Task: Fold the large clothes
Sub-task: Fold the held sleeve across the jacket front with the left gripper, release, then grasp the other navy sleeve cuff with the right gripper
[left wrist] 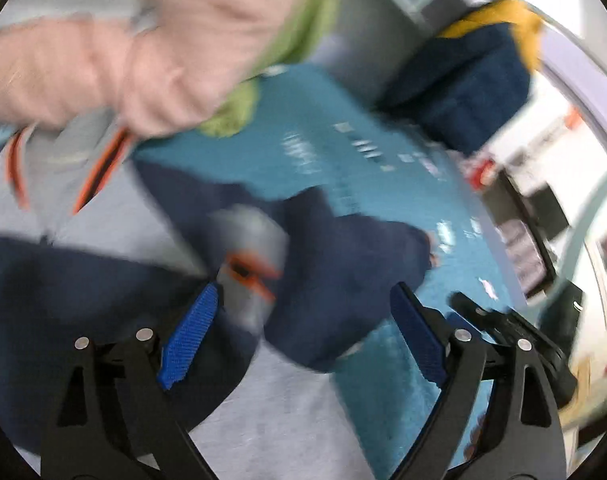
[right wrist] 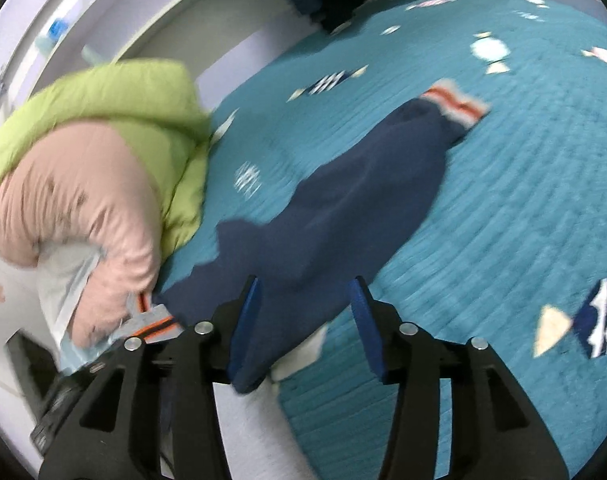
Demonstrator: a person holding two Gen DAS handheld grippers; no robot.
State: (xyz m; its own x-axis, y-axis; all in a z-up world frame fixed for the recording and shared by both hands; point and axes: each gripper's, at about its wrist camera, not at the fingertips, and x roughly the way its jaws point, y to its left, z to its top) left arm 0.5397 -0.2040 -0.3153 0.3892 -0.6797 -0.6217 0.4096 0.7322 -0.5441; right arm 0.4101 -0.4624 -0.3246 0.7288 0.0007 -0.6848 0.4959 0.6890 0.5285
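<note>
A teal quilted bedspread (right wrist: 503, 208) printed with small fish shapes covers the bed and fills most of both views. On it lies the garment being folded, a navy and grey sweatshirt (right wrist: 343, 208) with orange-striped cuffs. In the right wrist view one navy sleeve stretches away to the far right, its striped cuff (right wrist: 457, 108) flat on the bedspread. In the left wrist view the grey body panel lies near, with a navy sleeve folded across it. To the left sits a puffy pink and lime-green jacket (right wrist: 103, 168), piled against the sweatshirt's edge. A folded dark blue and yellow item (left wrist: 475, 80) rests at the far right of the bed in the left wrist view.

The left gripper (left wrist: 303, 336) has its fingers spread wide over the folded sleeve, gripping nothing. The right gripper (right wrist: 305, 320) stands partly open; navy fabric lies between its fingers, and whether the left finger touches it cannot be told through the blur.
</note>
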